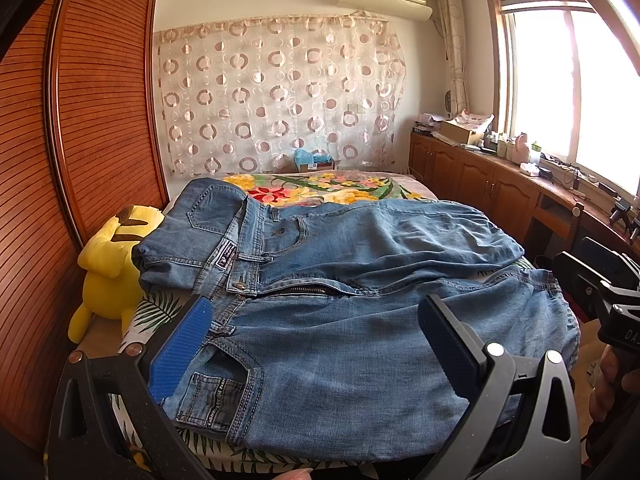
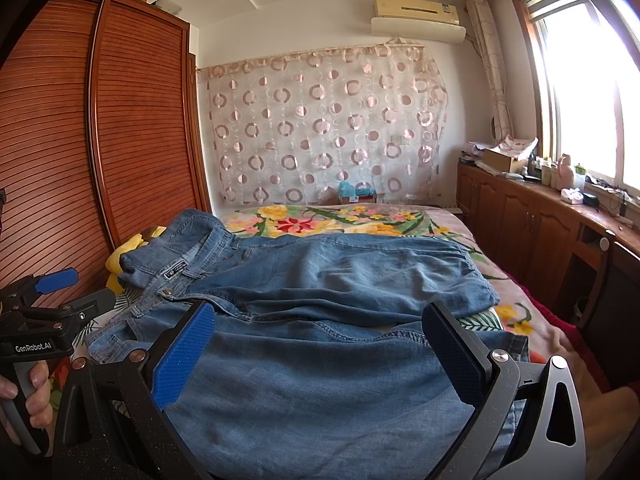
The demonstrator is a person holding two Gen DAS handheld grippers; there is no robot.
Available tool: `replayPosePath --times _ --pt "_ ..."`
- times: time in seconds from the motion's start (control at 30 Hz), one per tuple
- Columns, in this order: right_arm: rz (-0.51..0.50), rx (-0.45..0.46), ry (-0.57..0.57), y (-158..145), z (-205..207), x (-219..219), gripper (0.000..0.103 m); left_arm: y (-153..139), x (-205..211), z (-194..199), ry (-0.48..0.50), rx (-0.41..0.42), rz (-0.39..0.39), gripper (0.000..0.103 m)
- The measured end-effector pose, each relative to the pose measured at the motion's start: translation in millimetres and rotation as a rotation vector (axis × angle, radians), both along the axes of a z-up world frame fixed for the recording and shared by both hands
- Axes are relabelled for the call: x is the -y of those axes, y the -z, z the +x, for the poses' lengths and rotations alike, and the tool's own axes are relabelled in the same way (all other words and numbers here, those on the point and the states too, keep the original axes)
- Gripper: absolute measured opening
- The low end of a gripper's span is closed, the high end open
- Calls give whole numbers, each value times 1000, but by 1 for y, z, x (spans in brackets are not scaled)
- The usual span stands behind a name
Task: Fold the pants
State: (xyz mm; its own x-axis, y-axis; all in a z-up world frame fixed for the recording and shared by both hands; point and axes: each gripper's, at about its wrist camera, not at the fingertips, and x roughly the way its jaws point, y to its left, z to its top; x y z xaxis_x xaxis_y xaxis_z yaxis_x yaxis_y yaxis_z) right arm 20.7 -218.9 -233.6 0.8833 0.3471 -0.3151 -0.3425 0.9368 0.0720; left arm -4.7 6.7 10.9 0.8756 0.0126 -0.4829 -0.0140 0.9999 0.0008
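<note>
Light blue jeans lie spread flat on the bed, waist to the left with the fly unzipped, both legs running right. My left gripper hovers open just above the near leg by the front pocket, holding nothing between its blue pad and dark pad. In the right wrist view the jeans fill the foreground. My right gripper is also open, low over the near leg further toward the hem, with nothing held. Each gripper shows at the edge of the other's view: right gripper, left gripper.
A yellow plush toy sits by the waistband against the slatted wooden wardrobe. The floral bedspread stretches behind the jeans. Wooden cabinets with clutter line the window side on the right. A hand grips the left gripper's handle.
</note>
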Motion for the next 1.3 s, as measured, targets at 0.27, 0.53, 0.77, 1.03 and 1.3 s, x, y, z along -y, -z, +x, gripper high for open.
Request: replayPosePath --times 0.27,0.53,0.77,1.03,1.3 --pt "1 1 1 -1 0 0 103 0 0 0 -1 1 0 103" --pt "3 2 3 -1 1 1 103 -1 -1 -1 0 2 0 103" --pt "3 2 3 -1 0 1 103 -1 -1 -1 0 3 -2 103" --pt "3 2 3 -1 0 1 103 0 -1 -2 3 0 -4 103" --pt "-14 -20 4 7 4 3 103 5 -13 6 -13 -47 -17 103"
